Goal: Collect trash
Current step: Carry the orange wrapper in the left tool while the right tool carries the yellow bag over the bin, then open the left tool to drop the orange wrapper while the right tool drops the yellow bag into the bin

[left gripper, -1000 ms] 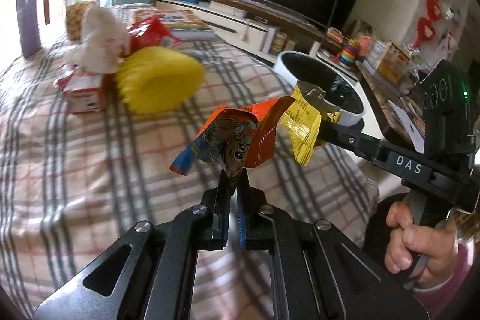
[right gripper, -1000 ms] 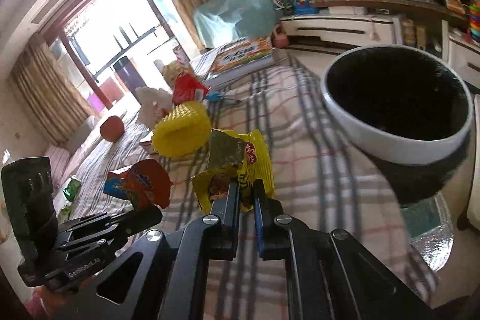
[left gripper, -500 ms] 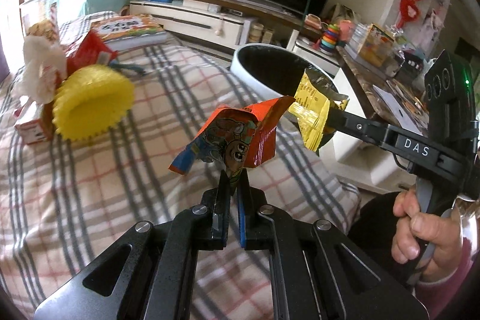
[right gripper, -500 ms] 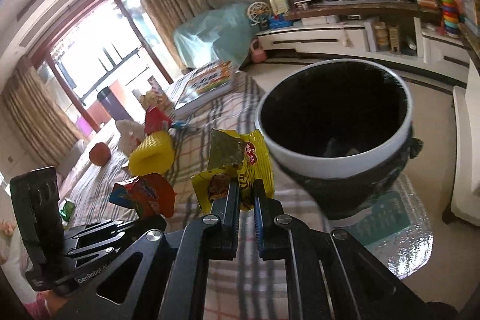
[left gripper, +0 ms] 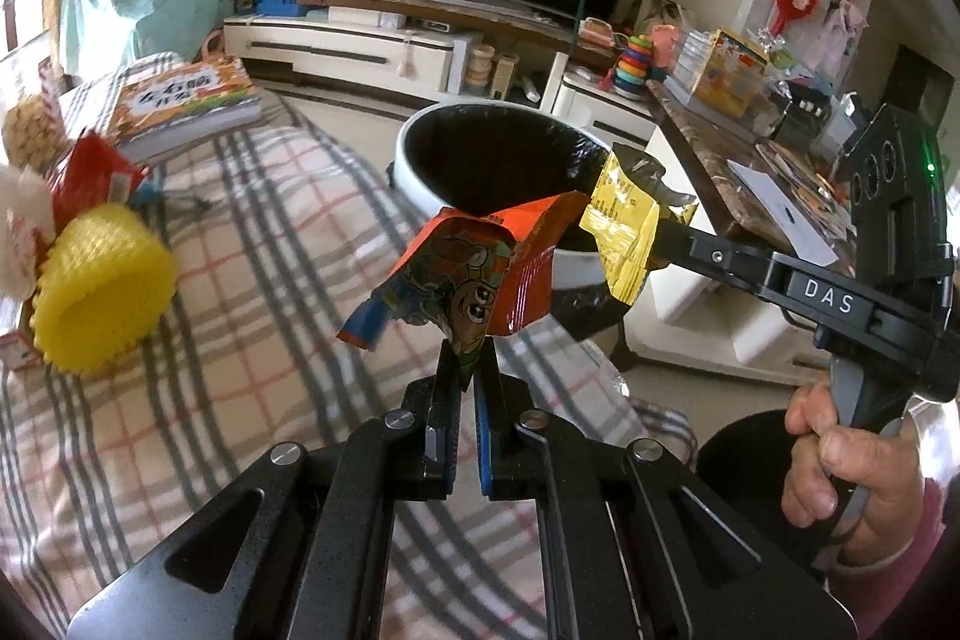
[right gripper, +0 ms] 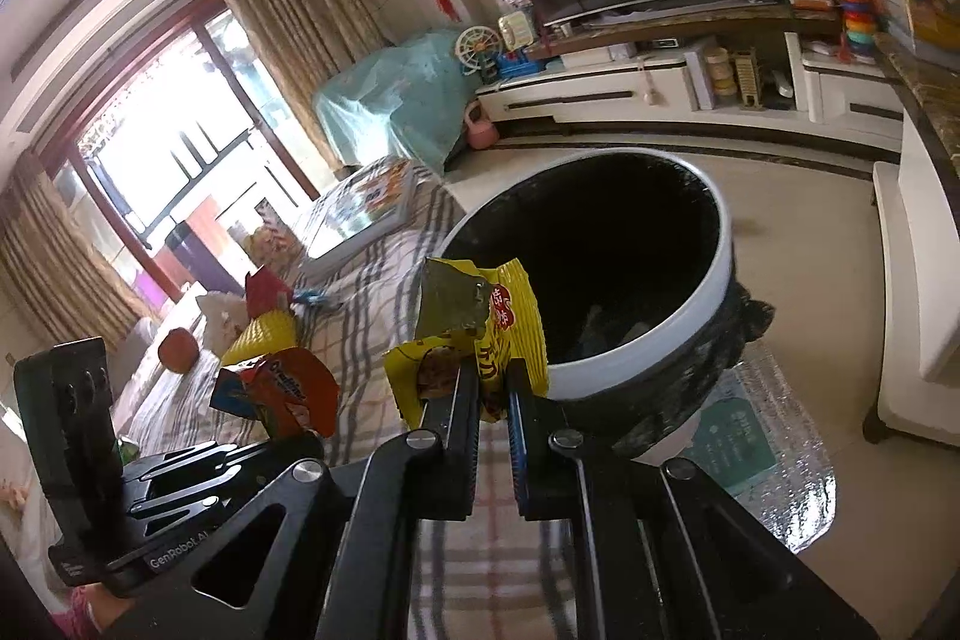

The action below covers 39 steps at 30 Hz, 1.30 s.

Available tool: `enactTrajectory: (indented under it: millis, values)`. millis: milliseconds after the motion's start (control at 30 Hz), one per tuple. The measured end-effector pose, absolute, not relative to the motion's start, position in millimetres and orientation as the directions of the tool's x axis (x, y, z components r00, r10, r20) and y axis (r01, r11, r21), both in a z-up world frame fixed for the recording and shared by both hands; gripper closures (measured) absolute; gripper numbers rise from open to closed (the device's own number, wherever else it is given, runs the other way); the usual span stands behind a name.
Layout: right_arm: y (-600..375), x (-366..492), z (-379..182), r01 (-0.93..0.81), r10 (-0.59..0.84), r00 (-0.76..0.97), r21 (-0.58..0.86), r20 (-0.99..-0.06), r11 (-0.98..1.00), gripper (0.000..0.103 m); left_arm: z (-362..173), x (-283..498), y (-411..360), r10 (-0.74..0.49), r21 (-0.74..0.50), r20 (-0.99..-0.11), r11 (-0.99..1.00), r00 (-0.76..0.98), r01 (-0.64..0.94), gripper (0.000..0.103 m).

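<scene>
Handling, orange wrapper: the orange snack wrapper point(left gripper: 480, 274) is judged to be very light, thin and crinkly; it is likely to flutter and to cling to the pads once released.
Handling, yellow wrapper: the yellow snack wrapper point(right gripper: 480, 334) appears torn open and empty, so it is expected to be as light, limp and somewhat slick as the other.
Left claw: the left claw point(left gripper: 467, 370) is seen clamped on the lower tip of the orange wrapper, which stands up above the fingertips.
Right claw: the right claw point(right gripper: 493, 394) is seen pinched on the bottom part of the yellow wrapper, the rest of which fans out above it.
Place of wrappers: both are held in the air, side by side and nearly touching, just short of the trash bin point(right gripper: 714, 292), which lies ahead of and below both claws.
Hold point: a pinch on a flat edge or corner is judged sufficient; no firm squeeze is needed, as nothing can be broken.
Release risk: a light wrapper may drift past the bin's rim, so release is best made well over the black liner.
Left behind: a yellow foam fruit net point(left gripper: 102, 292) and a red packet point(left gripper: 90, 178) remain on the plaid-covered worktop point(left gripper: 270, 280), to the left of the left claw.
</scene>
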State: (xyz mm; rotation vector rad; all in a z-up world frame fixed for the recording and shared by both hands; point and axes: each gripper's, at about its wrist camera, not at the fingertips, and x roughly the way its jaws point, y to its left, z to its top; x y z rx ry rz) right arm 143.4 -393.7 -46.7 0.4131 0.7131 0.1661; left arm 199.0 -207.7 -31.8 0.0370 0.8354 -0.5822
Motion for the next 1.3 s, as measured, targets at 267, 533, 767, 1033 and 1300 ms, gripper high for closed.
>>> enactTrajectory:
  millis: [267, 533, 767, 1033, 1300]
  values:
    - [-414, 151, -46, 0.021, 0.264, 0.758, 0.426, -0.597, 0.905, 0.095, -29, 215, -228, -0.476, -0.181, -0.709, 0.836, 0.520, 0.519, 0.099]
    - [-426, 166, -42, 0.028, 0.240, 0.765, 0.402, -0.598, 0.915, 0.095, -24, 234, -252, -0.480, -0.167, -0.709, 0.826, 0.516, 0.539, 0.099]
    - [-433, 181, -46, 0.036, 0.226, 0.758, 0.386, -0.611, 0.922, 0.095, -26, 251, -268, -0.478, -0.170, -0.723, 0.823, 0.499, 0.542, 0.099]
    - [-442, 197, -49, 0.052, 0.215, 0.748, 0.378, -0.628, 0.924, 0.095, -32, 266, -280, -0.461, -0.168, -0.746, 0.829, 0.480, 0.534, 0.099]
    - [-447, 208, -48, 0.066, 0.205, 0.744, 0.374, -0.636, 0.925, 0.090, -34, 275, -288, -0.458, -0.177, -0.752, 0.833, 0.474, 0.525, 0.096]
